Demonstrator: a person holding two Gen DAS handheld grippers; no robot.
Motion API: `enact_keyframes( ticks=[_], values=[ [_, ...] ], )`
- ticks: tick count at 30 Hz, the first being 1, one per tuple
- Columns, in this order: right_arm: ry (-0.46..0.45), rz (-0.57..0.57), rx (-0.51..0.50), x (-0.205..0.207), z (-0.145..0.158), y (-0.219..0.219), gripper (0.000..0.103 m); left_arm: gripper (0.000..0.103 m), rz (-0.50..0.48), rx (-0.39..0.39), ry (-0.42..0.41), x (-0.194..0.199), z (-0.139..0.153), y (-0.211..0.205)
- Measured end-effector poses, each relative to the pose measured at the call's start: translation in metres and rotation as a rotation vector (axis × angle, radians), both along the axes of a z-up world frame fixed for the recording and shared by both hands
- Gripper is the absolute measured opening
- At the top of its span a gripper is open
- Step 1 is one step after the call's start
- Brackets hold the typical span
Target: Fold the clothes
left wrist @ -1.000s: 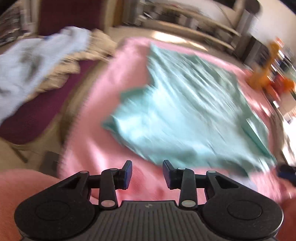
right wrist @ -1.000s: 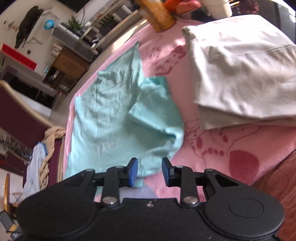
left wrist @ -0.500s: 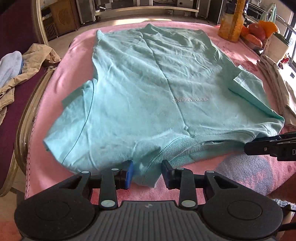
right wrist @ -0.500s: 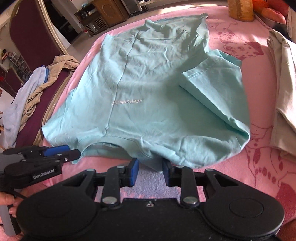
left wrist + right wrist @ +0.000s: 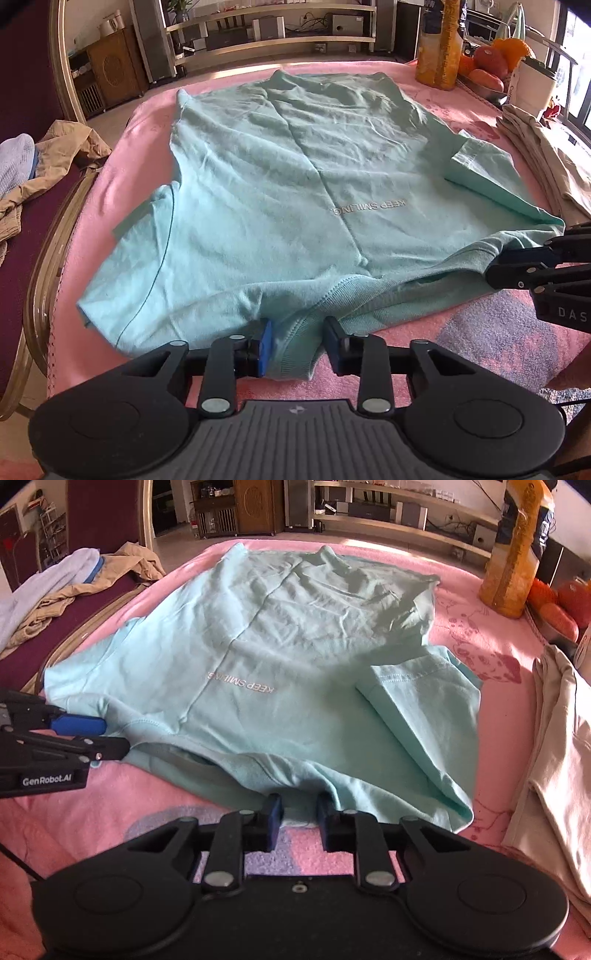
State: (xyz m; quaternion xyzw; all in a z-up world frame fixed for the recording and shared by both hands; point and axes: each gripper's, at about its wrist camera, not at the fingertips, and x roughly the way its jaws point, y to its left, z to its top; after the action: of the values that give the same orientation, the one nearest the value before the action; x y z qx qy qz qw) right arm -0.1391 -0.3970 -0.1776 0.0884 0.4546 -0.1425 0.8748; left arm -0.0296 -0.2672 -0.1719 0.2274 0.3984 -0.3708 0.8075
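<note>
**A:** What worries you here?

**B:** The bite. Both grippers sit at the near edge of the mint T-shirt (image 5: 280, 192), the neck end, and both pairs of jaws are closing with cloth between them. I judge the pads are not yet pressing. If either one takes only the top layer, or just the ribbed collar (image 5: 332, 295), the shirt could sag or twist as it comes up — and the fold would go crooked.

**A:** Anything else?

**B:** The sleeve on the right (image 5: 417, 690) is already doubled over the body, while the one on the left lies spread out. Lifted like that, the fold could trap an uneven bulge. The folded beige garment (image 5: 561, 746) lies near that side too — a wide sweep might drag it.

**A:** Where does the shirt lie relative to each gripper?

**B:** It is spread flat on the pink blanket (image 5: 480, 110) over the desk, with the hem at the far end. The left gripper (image 5: 297, 345) has the collar's ribbing between its fingers, close to the left shoulder. The right gripper (image 5: 298, 814) straddles the shirt's near edge by the right shoulder, just inside the doubled sleeve. Each shows at the edge of the other's view, well apart.
</note>
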Motion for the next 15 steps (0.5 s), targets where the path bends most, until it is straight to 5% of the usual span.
enact_keyframes(
  ticks=[4,10,15],
  values=[
    [-0.027,-0.041,0.037,-0.006,0.007,-0.004,0.005,0.008,-0.011,0.002,0.000,-0.005,0.006,0.004],
    [-0.053,-0.125,0.199,-0.032,0.032,-0.014,0.004,0.007,-0.035,-0.018,0.038,-0.018,0.031,0.022],
    [0.014,-0.114,0.218,-0.034,0.016,-0.007,0.005,0.010,-0.045,0.066,0.024,-0.025,0.007,0.017]
  ],
)
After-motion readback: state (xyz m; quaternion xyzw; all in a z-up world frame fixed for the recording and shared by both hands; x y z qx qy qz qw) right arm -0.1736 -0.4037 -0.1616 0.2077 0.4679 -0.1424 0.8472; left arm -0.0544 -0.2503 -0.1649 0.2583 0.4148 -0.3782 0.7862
